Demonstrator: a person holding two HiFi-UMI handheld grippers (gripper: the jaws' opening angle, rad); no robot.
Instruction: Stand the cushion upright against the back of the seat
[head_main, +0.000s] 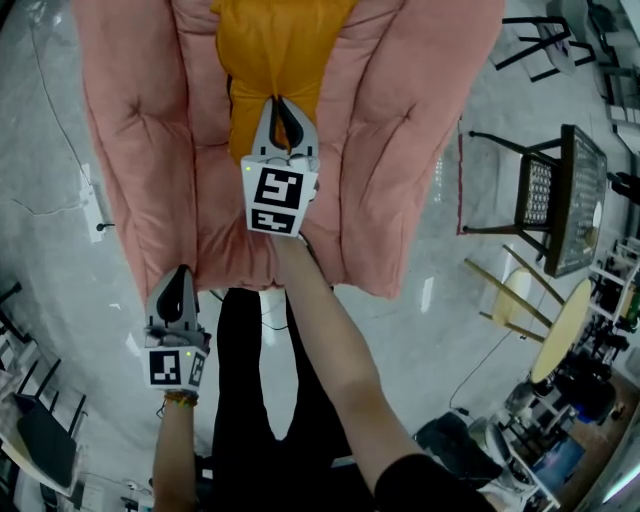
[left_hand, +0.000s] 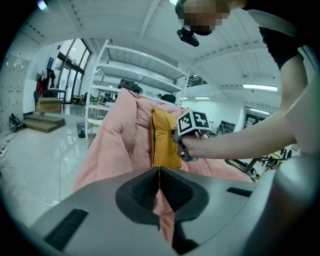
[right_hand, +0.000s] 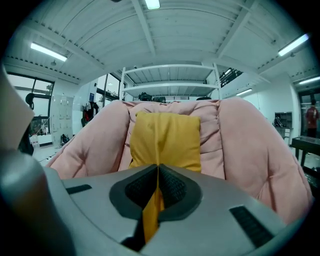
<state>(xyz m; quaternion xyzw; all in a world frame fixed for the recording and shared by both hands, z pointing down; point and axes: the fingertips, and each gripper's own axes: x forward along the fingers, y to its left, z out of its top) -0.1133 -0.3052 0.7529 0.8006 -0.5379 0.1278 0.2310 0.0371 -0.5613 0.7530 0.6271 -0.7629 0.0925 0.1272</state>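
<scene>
Right now, the yellow cushion (head_main: 275, 60) stands upright against the back of the pink seat (head_main: 140, 130), with both grippers clamped on fabric.
The right gripper (head_main: 279, 105) is clenched on the cushion's lower edge, and the right gripper view shows a fold of yellow fabric pinched between the closed jaws. The cushion sits mid-seat, with pink padding rising on both sides and behind it. The left gripper (head_main: 181, 275) is at the seat's front-left edge, its jaws together with a strip of pink seat fabric nipped between them. The left gripper view shows the cushion side-on, leaning into the seat back, with the right gripper touching its front. The seat rests on a glossy grey floor (head_main: 450, 330), and a dark metal chair (head_main: 530, 190) stands well apart on the right.
</scene>
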